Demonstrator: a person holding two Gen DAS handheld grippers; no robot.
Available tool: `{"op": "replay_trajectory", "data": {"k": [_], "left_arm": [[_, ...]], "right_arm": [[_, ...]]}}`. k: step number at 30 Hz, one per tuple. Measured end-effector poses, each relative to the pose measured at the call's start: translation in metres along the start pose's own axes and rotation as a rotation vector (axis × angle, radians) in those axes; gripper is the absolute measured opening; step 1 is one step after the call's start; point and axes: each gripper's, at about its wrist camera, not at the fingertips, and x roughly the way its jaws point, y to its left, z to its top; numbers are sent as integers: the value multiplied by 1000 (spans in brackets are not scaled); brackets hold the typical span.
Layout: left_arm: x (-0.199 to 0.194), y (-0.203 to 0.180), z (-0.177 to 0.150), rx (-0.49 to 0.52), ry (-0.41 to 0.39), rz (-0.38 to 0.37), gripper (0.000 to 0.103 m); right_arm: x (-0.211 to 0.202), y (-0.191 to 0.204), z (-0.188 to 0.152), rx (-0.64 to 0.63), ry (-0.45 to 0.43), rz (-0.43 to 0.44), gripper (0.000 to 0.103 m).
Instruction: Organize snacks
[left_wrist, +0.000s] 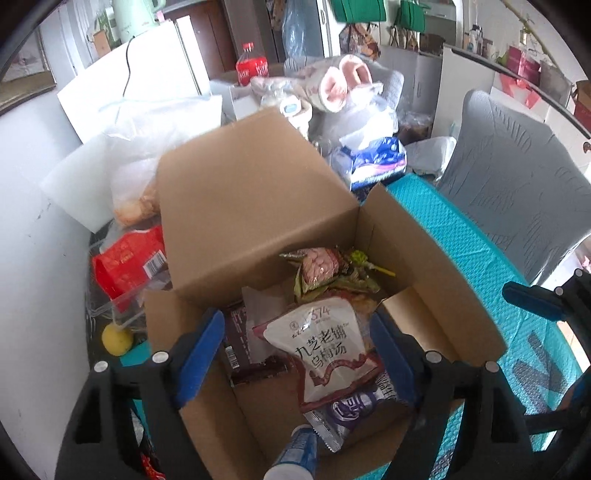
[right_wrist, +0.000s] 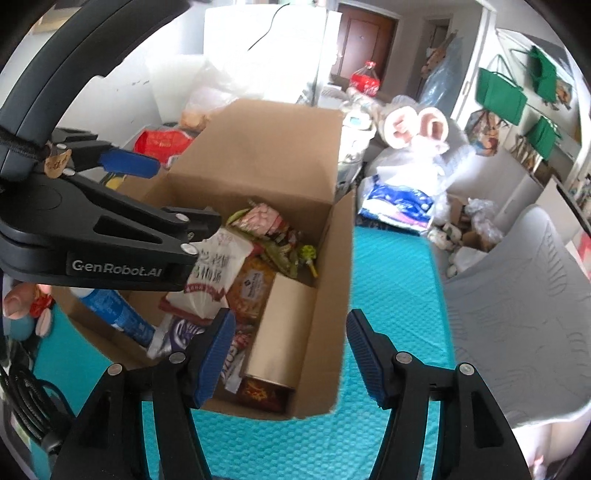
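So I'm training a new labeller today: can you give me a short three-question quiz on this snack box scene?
1. True or false: the left hand-held gripper is clamped on the white pouch.
2. What does the cardboard box stand on: A) bare wood, B) a teal mat, C) a grey chair?
3. What stands behind the box, red label and red cap?

Key:
1. False. Its jaws stand open on either side of the pouch, which lies in the box.
2. B, the teal mat.
3. The cola bottle.
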Motion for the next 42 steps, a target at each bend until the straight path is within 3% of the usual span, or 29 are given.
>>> {"op": "replay_trajectory", "data": {"k": [5,13,23,25,30,39,42], "left_arm": [[-33,3,0,-32,-75,-18,81],[-99,7,-5,-39,-240,25,81],[-172,-4,-36,-27,-393,43,81],[-185,-7,-46,-29,-413,47,81],[-207,-14,-71,-32,-458,49,81],[-222,-28,-128,-21,-471,-62,81],[-223,-36,-149,-23,-488,-32,81]], "right_arm": [[-24,-9,8,33,-45,-13,63],[-78,-9,20,27,-162,-54,63],[-139,-1,17,10,-308,-122,63],[-149,0,12,21,-324,-130,68],[-175,6,-10,36,-364,-154,68],[-214,23,-68,71,-441,-170,72],[-219,31,-90,87,-462,-207,75]]}}
